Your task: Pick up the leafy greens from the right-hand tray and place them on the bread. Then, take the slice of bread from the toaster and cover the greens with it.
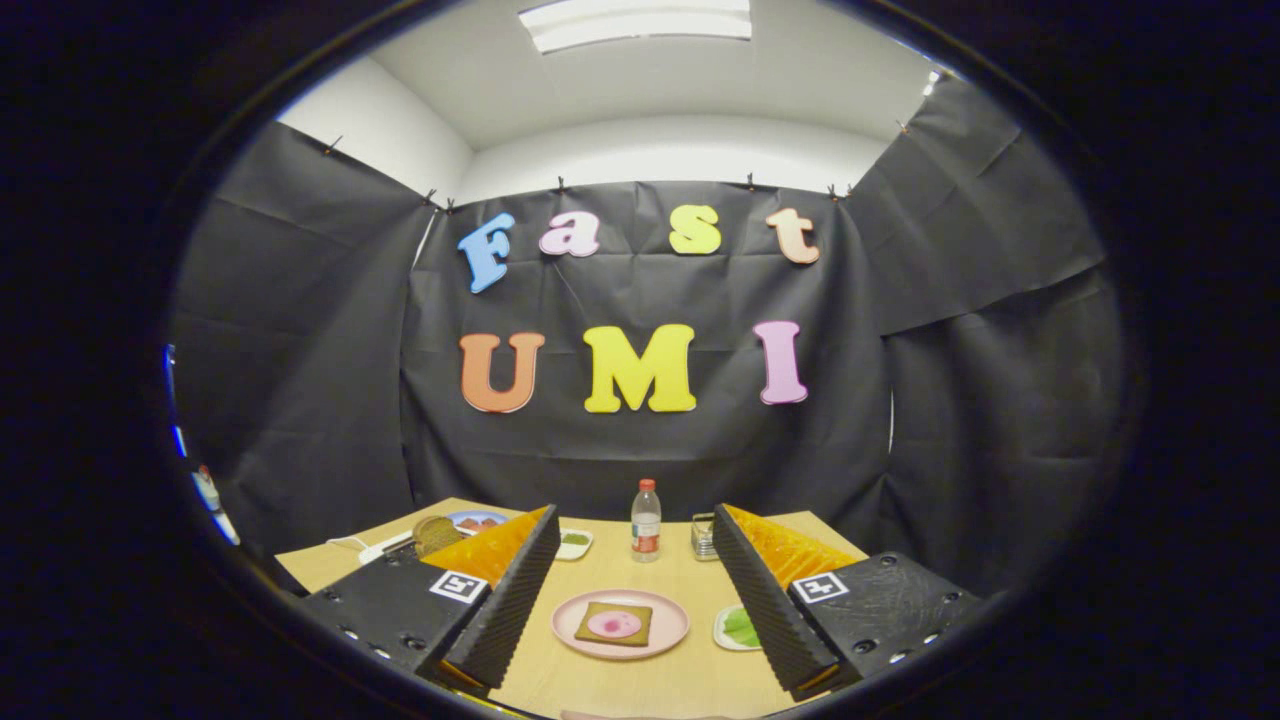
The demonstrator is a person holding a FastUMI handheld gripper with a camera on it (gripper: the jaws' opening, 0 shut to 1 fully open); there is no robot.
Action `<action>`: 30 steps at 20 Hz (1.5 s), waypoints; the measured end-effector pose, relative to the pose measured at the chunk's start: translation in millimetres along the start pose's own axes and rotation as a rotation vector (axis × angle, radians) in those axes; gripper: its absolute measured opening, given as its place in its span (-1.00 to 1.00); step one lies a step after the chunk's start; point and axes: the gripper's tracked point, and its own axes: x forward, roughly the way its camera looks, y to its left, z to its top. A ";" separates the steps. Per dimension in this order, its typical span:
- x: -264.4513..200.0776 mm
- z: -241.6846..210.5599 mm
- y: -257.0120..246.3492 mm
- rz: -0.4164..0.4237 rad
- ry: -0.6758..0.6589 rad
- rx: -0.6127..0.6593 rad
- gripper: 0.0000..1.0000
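My gripper [632,590] is open, its two fingers spread wide above the wooden table [640,680]. Between the fingers lies a pink plate [668,622] with a slice of bread [613,624] topped by a pink round slice. The leafy greens [741,628] rest on a small white tray [722,630] just right of the plate, partly hidden by my right finger [765,590]. Beyond my left finger [510,590], a brown bread slice [434,533] stands up from the toaster [395,548], mostly hidden by the gripper body.
A clear bottle with a red cap [646,521] stands at the table's far middle. A small white dish with something green [574,542] lies left of it, a small metal holder [703,536] right of it. A blue plate of food [478,521] sits behind the toaster.
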 end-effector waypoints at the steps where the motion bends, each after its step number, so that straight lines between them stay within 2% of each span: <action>1: 3.7 -1.8 -4.2 -0.007 0.005 -0.002 0.89; 11: 55.4 -38.0 -49.2 -0.008 0.087 -0.032 0.90; 17: 99.5 -99.2 -125.3 -0.082 0.265 0.009 0.90; 21: 126.7 -133.1 -184.4 -0.189 0.340 -0.009 0.91; 30: 190.9 -249.7 -240.8 -0.236 0.639 0.094 0.86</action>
